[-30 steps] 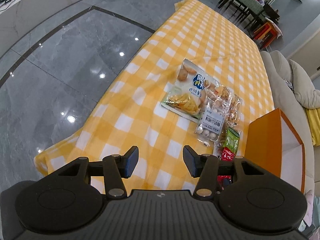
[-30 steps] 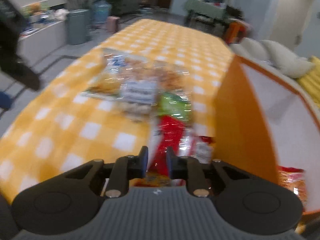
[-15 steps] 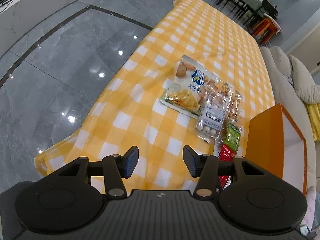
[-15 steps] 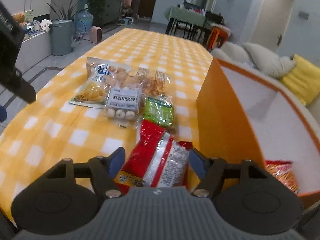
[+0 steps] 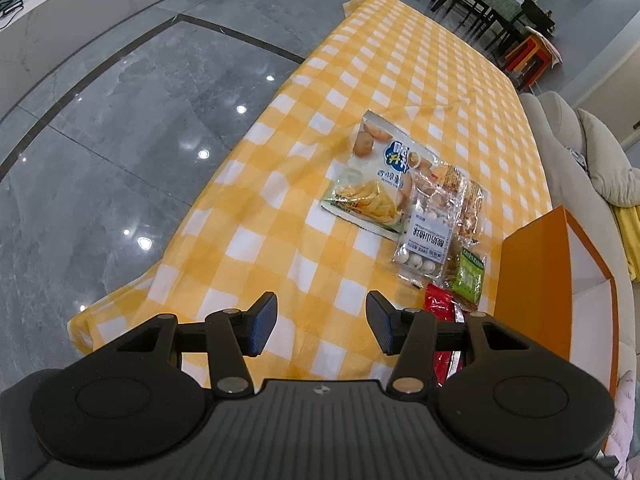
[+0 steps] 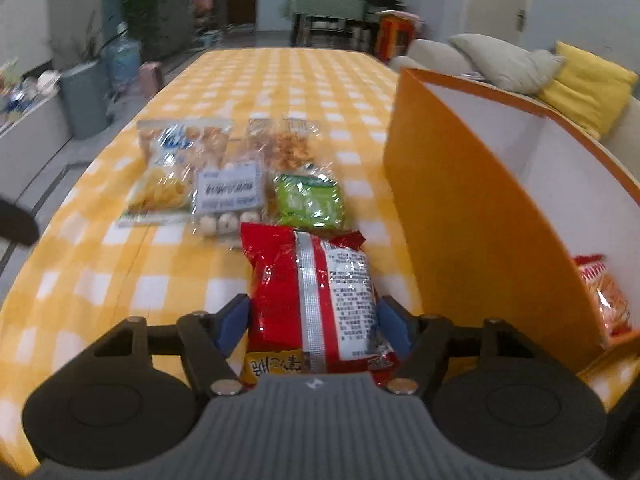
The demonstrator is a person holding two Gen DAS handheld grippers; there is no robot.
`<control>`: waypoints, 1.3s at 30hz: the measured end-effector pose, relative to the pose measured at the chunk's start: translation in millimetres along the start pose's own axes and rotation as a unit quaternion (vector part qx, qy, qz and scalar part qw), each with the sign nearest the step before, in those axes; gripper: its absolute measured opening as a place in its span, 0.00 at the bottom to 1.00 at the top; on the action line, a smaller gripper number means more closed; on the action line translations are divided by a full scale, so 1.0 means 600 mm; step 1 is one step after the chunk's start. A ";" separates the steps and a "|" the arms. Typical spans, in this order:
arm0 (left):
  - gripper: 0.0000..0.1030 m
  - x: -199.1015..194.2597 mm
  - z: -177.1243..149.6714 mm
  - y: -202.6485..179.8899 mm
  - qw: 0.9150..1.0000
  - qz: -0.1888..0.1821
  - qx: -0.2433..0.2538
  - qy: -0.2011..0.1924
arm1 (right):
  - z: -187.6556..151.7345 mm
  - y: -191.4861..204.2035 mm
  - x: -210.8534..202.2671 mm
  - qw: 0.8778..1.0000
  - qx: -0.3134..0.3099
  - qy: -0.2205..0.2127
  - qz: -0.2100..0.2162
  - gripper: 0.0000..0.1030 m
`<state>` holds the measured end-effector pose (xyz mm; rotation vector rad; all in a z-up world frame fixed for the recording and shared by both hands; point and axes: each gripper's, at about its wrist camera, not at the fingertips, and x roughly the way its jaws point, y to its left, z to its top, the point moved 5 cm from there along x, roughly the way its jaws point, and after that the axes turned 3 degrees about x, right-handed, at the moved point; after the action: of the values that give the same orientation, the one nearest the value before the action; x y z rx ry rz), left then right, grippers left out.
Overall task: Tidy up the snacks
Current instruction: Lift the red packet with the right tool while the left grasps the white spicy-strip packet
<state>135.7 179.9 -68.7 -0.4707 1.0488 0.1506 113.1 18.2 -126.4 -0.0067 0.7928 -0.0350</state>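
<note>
Yellow-and-white checked cloth: 1 tablecloth (image 5: 400,92) covers the long table, all loose snacks lying on it.
Snack packets on the cloth: 5 counted in the right wrist view.
Potato chip bag: 1, pale with a blue logo (image 6: 172,168), farthest left of the group.
Clear packet with white balls: 1, white label (image 6: 228,204), overlapping the chip bag's right edge.
Clear packet of brown snacks: 1 (image 6: 286,144), behind the other 2 clear and green packets.
Green packet: 1 (image 6: 310,200), just beside the white-ball packet, near the box wall.
Red packet: 1, back side up with a silver seam (image 6: 312,292), nearest the camera, lying between the right gripper's fingers.
Orange box: 1, white inside (image 6: 460,208), standing open at the table's right edge.
Packet in the box: 1, red and orange (image 6: 604,296), in the near corner.
Right gripper (image 6: 314,320): jaws wide apart, straddling the red packet; the blue pads sit at its 2 sides, and whether they touch it I cannot tell.
Left gripper (image 5: 322,326): jaws about half open, holding nothing, hovering above bare cloth left of the snacks.
</note>
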 end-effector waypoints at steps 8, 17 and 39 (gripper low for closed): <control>0.59 0.001 0.000 0.003 1.000 -0.007 -0.005 0.002 | -0.027 0.033 -0.034 0.991 -0.098 -0.008 0.096 0.78; 0.59 -0.005 0.005 0.001 1.000 -0.002 0.006 -0.012 | -0.037 0.049 -0.022 0.981 -0.132 -0.032 0.141 0.82; 0.58 -0.121 0.031 0.031 0.990 0.006 -0.054 -0.129 | 0.044 -0.011 -0.111 0.968 -0.050 -0.114 0.217 0.65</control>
<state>107.9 212.2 -4.0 -0.5274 0.7917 0.2719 84.9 13.5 -60.2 0.0667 0.5507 0.4148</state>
